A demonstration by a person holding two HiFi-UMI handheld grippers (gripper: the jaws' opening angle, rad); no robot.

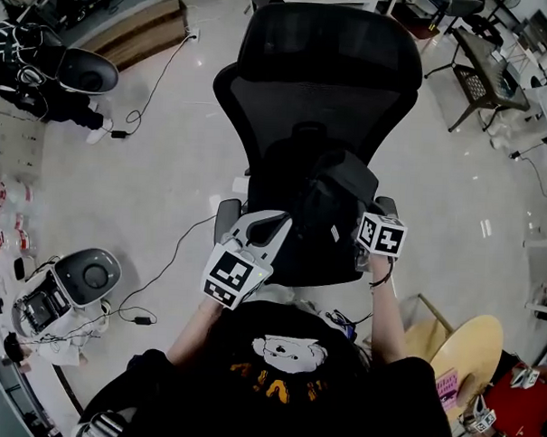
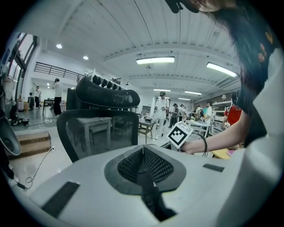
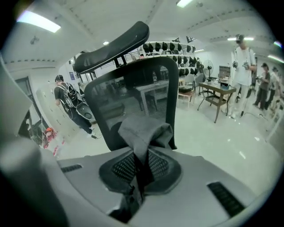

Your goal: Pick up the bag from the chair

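Note:
A black bag (image 1: 333, 202) rests on the seat of a black mesh office chair (image 1: 324, 98) right in front of me. My right gripper (image 1: 367, 224) is at the bag's right side. In the right gripper view it (image 3: 141, 153) is shut on a fold of the bag's grey-black fabric (image 3: 144, 131), which bunches up past the pads. My left gripper (image 1: 275, 227) is at the bag's left edge. In the left gripper view it (image 2: 143, 153) is shut with a thin black strap (image 2: 148, 188) pinched between the pads. The right gripper's marker cube (image 2: 179, 134) shows beyond it.
Cables (image 1: 153, 280) trail over the pale floor to the chair's left, near a grey device (image 1: 85, 277). A round wooden table (image 1: 467, 353) stands at the lower right and a dark folding chair (image 1: 483, 82) at the upper right. People stand farther off in the room.

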